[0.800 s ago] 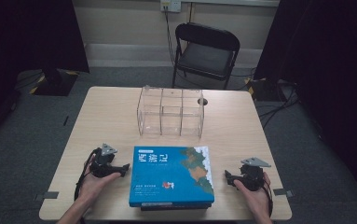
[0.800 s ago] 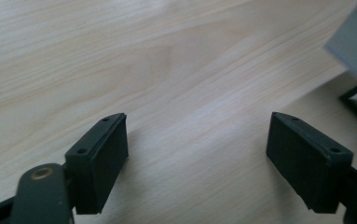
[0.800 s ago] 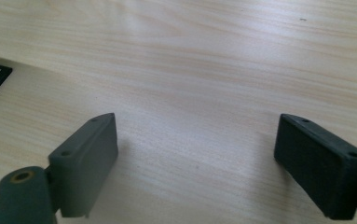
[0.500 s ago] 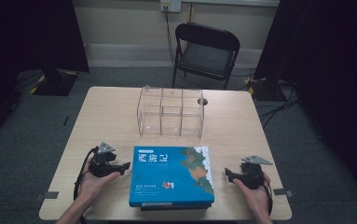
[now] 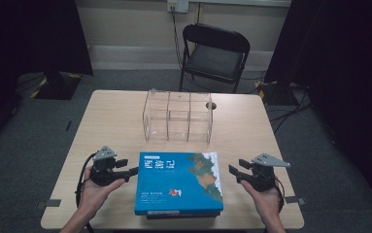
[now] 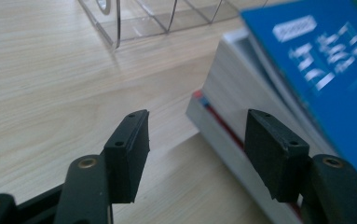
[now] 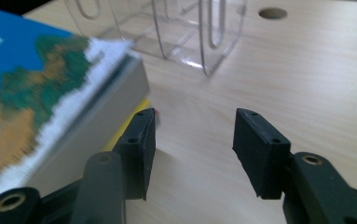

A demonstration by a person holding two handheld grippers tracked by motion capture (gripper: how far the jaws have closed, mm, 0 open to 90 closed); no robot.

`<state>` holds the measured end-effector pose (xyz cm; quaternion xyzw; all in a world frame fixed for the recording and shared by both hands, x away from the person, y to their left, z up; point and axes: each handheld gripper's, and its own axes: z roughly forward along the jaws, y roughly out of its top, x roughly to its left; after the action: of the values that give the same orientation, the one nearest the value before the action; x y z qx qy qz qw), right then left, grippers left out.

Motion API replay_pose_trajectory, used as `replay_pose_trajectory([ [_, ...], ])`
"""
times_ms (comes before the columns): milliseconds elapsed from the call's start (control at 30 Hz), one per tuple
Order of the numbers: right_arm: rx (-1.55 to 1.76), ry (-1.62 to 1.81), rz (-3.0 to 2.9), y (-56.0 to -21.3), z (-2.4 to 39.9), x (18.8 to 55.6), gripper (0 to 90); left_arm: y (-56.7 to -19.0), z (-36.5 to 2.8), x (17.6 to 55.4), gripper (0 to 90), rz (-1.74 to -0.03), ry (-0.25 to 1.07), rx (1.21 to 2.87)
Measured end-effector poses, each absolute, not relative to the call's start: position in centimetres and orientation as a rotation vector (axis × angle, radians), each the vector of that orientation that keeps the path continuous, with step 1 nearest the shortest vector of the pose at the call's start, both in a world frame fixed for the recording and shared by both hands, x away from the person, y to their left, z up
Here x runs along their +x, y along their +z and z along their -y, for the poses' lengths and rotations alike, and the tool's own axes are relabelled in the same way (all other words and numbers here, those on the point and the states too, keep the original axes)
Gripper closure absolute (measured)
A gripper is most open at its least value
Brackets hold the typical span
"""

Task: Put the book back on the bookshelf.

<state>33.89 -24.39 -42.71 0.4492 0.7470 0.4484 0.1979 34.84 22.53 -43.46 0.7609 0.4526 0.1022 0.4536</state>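
**Two grippers flank a stack of books**

A blue book [image 5: 179, 182] lies flat on the near middle of the table [image 5: 115, 126], topmost of a small stack – a thicker pale book [image 6: 241, 88] sits under it, and a thin volume with a red and blue edge [image 6: 216, 123] lies at the bottom. In the high view the cover shows white lettering to its left and a green and orange picture to its right, with a white ragged border along the right edge.

The left gripper [image 5: 125, 171] rests in the person's left hand [image 5: 95, 191], just left of the stack, its jaws pointing right toward the blue book's edge. In the left gripper view its jaws stand apart with bare tabletop between them; the right-hand jaw sits close to the stack's lower corner, and whether it touches I cannot tell. Nothing is clamped.

The right gripper [image 5: 237, 171] is held in the right hand [image 5: 266, 201], a little off the right side of the stack, jaws pointing left. In the right gripper view [image 7: 192, 140] the jaws are likewise parted over bare wood – the left-hand jaw lies just beside the stack's side and a yellow sliver [image 7: 136, 114] beneath it, gripping nothing.

Beyond the stack, near the table's centre, stands a clear rack [image 5: 177, 115] with upright dividers, well apart from both grippers. A round hole [image 5: 211, 105] in the tabletop lies by its far right corner. A black chair [image 5: 215, 53] stands behind the table.
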Motion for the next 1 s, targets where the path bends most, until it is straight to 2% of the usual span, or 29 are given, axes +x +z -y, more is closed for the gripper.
replay_pose_trajectory([
  [133, 1.202, 1.296, -2.115, -41.8, 23.4, 34.6, 50.2, -42.7, -22.7, 34.8, 44.1, -1.125, 0.264, 1.847],
  [167, 1.173, 1.316, -2.145, -41.4, 22.4, 35.3, 50.6, -42.4, -22.5, 34.7, 48.5, -1.115, 0.265, 1.84],
  [200, 1.173, 1.316, -2.145, -41.4, 22.4, 35.3, 50.6, -42.4, -22.5, 34.7, 48.8, -1.115, 0.265, 1.84],
  [233, 1.149, 1.321, -2.152, -41.1, 21.4, 35.8, 54.5, -42.1, -22.4, 34.6, 50.5, -1.112, 0.27, 1.823],
  [400, 1.142, 1.354, -2.109, -40.0, 21.2, 36.3, 54.5, -41.0, -21.9, 34.1, 54.5, -1.071, 0.27, 1.804],
  [567, 1.11, 1.397, -2.089, -39.2, 21.0, 36.5, 59.4, -40.9, -21.5, 34.0, 54.7, -1.062, 0.247, 1.802],
  [700, 1.072, 1.391, -2.21, -40.3, 19.1, 37.1, 53.7, -40.9, -21.4, 33.9, 54.6, -1.053, 0.235, 1.805],
  [767, 1.071, 1.35, -2.249, -41.4, 18.3, 37.8, 50.3, -41.5, -21.0, 34.1, 51.2, -1.051, 0.169, 1.826],
  [867, 1.082, 1.385, -2.252, -41.8, 18.3, 38.2, 49.5, -42.1, -20.6, 34.1, 49.2, -1.069, 0.184, 1.83],
  [900, 1.078, 1.394, -2.259, -42.0, 18.3, 38.6, 45.1, -42.2, -20.2, 34.3, 47.7, -1.041, 0.181, 1.838],
  [933, 1.078, 1.394, -2.259, -42.0, 18.3, 38.6, 45.1, -42.2, -20.2, 34.3, 46.0, -1.041, 0.181, 1.838],
  [1000, 1.079, 1.401, -2.258, -42.1, 18.2, 38.8, 43.8, -42.3, -19.8, 34.5, 46.9, -1.04, 0.178, 1.841],
])
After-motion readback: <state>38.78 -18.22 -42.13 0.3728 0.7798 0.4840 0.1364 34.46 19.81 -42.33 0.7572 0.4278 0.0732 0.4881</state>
